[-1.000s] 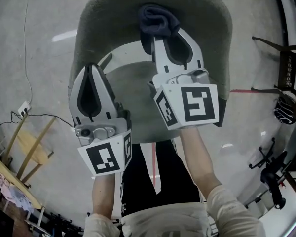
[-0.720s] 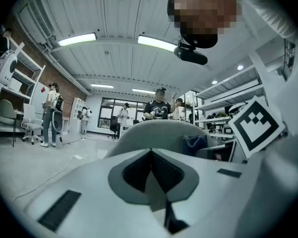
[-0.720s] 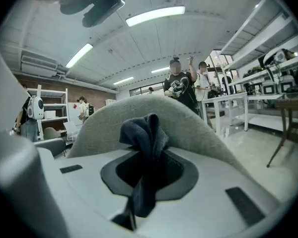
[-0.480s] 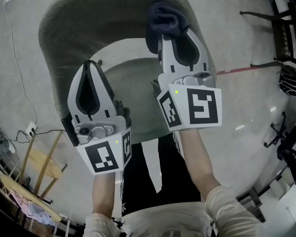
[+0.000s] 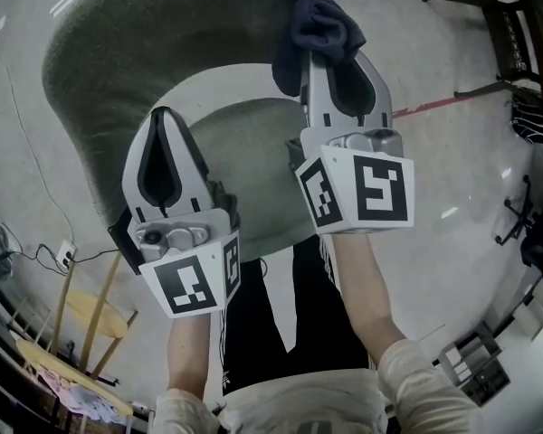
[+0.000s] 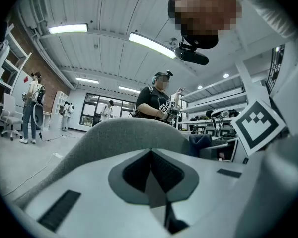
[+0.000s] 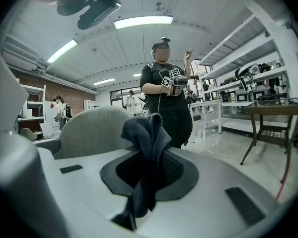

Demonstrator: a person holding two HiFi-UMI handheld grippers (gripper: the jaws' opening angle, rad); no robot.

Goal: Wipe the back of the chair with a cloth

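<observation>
Bunching past the jaws of the right gripper (image 5: 333, 61), clamped cloth (image 5: 319, 25) may be dragged free by the back (image 5: 145, 52); left gripper (image 5: 163, 120) closed, empty.

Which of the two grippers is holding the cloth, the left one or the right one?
The right gripper: a dark blue cloth is pinched between its jaws. The left gripper has its jaws together, with nothing between them.
</observation>
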